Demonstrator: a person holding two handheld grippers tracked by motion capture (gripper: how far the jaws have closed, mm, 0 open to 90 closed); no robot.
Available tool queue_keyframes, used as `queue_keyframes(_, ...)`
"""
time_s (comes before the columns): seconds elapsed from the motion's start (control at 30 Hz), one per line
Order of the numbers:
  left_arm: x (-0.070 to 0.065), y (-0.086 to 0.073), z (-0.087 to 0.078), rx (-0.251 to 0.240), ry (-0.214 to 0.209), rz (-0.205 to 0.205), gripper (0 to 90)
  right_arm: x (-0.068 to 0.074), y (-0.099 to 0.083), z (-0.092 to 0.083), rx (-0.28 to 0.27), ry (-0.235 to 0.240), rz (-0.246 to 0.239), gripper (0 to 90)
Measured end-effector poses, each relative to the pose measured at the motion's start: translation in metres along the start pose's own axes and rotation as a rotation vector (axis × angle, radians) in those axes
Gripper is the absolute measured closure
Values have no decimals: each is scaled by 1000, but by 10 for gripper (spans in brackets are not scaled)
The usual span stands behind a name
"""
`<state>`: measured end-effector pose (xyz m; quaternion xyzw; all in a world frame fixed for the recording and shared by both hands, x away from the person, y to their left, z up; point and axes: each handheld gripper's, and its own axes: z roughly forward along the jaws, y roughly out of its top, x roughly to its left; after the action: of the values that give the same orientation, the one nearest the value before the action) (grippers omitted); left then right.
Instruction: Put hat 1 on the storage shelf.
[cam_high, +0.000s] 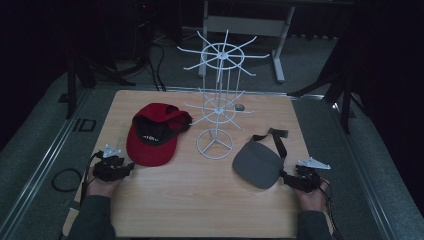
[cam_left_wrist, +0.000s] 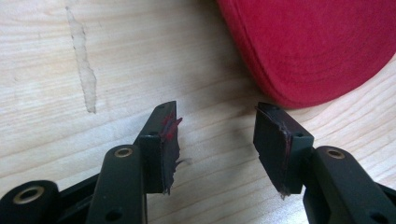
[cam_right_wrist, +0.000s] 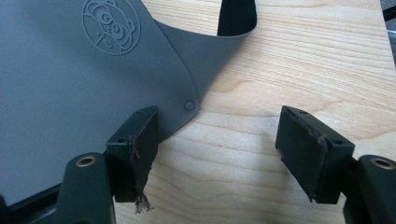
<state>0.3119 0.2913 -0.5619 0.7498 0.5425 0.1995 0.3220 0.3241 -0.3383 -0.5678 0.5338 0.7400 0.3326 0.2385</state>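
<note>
Both caps lie flat on the worktop (cam_high: 200, 200) and the white wire rack (cam_high: 218, 100) standing at its middle carries nothing, so the work of getting them onto it looks to be at its start. The red cap (cam_high: 152, 135) sits just left of the rack's ring base, brim toward the person; the grey cap (cam_high: 257, 165) sits just right of that base, its black strap curling up toward the rack.

The left tongs (cam_high: 125, 167) rest low on the worktop near the red cap's brim. In the left gripper view they (cam_left_wrist: 217, 140) stand open with bare wood between the pads, and the brim edge (cam_left_wrist: 317, 46) is beyond them, apart.

The right tongs (cam_high: 286, 176) are at the grey cap's near edge. In the right gripper view they (cam_right_wrist: 217, 149) gape wide; one pad sits at the cap's corner (cam_right_wrist: 93, 93), perhaps brushing it, though nothing is pinched.

Left to do, by my judgement: grasp each cap, lift it, and hang it on a rack arm.
</note>
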Motion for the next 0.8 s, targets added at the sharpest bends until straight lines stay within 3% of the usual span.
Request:
queue_keyframes(0.37, 12, 10, -16, -42, -29, -7, 485, 0, 0, 0, 0, 1, 1, 298)
queue_keyframes(0.6, 15, 10, -27, -87, -94, -22, 472, 0, 0, 0, -1, 2, 1, 297)
queue_keyframes(0.8, 17, 26, -27, -84, -117, -3, 473, 0, 0, 0, 0, 1, 1, 297)
